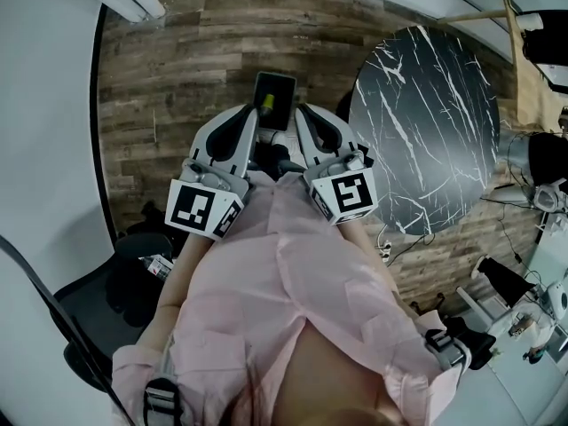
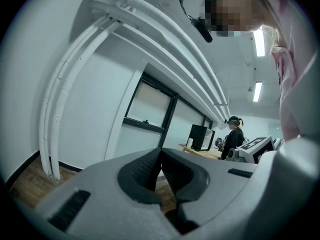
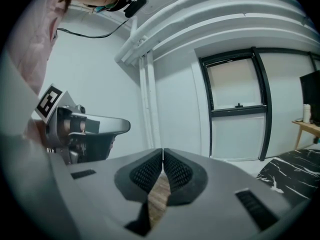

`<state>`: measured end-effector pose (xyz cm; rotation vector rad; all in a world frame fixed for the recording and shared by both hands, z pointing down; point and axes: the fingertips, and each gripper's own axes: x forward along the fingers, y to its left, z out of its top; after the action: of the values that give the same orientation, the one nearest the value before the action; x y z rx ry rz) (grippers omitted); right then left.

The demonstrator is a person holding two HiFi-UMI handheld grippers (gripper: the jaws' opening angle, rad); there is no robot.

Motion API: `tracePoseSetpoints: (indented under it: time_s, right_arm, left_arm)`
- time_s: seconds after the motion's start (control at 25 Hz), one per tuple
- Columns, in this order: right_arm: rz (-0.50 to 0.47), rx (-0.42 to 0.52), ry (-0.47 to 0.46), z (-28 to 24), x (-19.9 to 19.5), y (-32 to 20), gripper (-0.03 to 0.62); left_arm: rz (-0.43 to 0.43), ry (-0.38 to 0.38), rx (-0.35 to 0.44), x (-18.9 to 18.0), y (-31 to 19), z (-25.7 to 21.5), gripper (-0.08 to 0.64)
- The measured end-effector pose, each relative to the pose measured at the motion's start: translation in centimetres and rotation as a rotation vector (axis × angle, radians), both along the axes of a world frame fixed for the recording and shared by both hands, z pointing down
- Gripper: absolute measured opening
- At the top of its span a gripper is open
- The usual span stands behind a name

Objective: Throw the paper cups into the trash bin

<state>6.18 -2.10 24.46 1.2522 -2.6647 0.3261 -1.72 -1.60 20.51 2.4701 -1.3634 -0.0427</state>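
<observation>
**Head view.** Even, diffuse, rather dim light. The wooden floor (image 1: 169, 87) looks muted, and soft shadow gathers at lower left. Fisheye distortion bows the frame's edges. The pink shirt (image 1: 293, 273) near the bottom edge is blurred.

**Left gripper view.** Black vignette fills the corners. Two ceiling light strips (image 2: 259, 42) at upper right are blown out to white. The walls carry a cool bluish cast, and the pipes (image 2: 150, 29) curve strongly at upper left. The left gripper (image 2: 161, 154), close to the lens, is soft.

**Right gripper view.** Bright, shadowless light, with the same dark corners. The window frame (image 3: 237, 109) bows, and the pink sleeve (image 3: 45, 44) at upper left is out of focus.
</observation>
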Motion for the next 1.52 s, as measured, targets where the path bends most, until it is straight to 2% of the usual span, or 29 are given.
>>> tracePoseSetpoints:
  time_s: [0.64,1.0,1.52]
  right_arm:
    - [-0.022,0.012,0.024,-0.5,-0.8,0.5,0.031]
    - [-0.099,0.032,0.063,-1.1,-2.6,1.6,0.029]
    - [-0.081,0.009,0.059,-0.6,-2.1,1.6,0.031]
  left_arm:
    - [0.0,0.005,0.006,-0.2,0.4,-0.5,0.015]
    - [0.009,-0.006,-0.003,0.1,0.9,-0.4,0.015]
    - [0.018,-0.013,-0.013,0.6,1.1,-0.2,0.015]
